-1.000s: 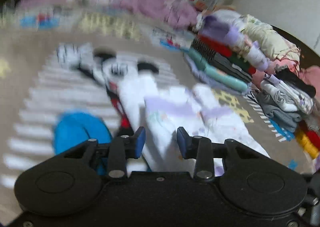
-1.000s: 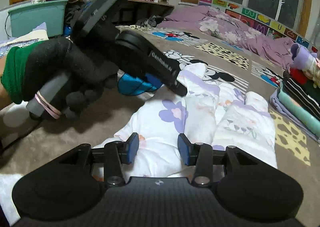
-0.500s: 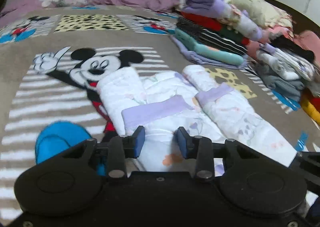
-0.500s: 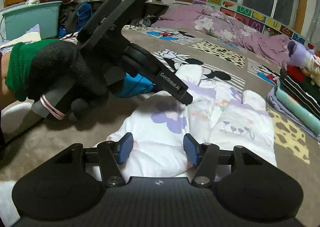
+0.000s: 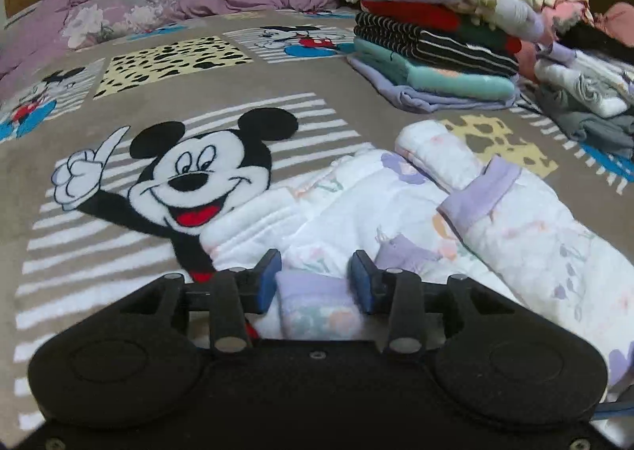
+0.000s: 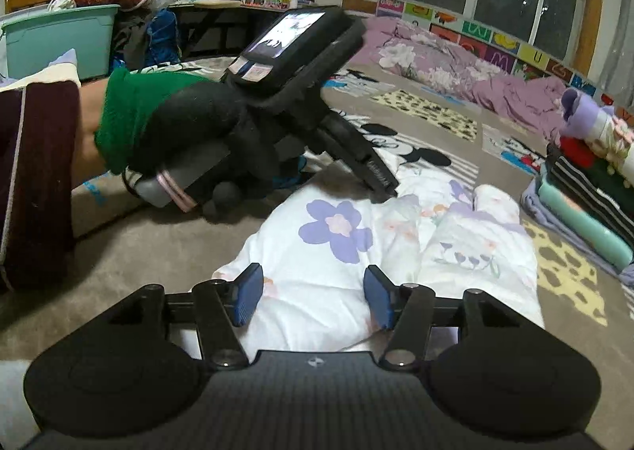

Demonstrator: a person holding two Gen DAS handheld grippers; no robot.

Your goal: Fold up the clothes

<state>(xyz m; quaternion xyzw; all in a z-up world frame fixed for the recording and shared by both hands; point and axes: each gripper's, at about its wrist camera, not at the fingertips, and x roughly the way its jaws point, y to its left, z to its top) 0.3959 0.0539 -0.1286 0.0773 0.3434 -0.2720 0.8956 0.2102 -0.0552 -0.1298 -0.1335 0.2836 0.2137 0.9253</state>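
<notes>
White garment [image 5: 396,212], two sleeves [image 5: 475,188]

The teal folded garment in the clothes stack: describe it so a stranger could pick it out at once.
Start at the brown cartoon-mouse blanket that covers the floor and look to the stack of folded clothes on its far right side. The teal folded garment lies second from the bottom, above a lavender piece and under a black-and-white striped one; nothing else in that stack is teal.
</notes>
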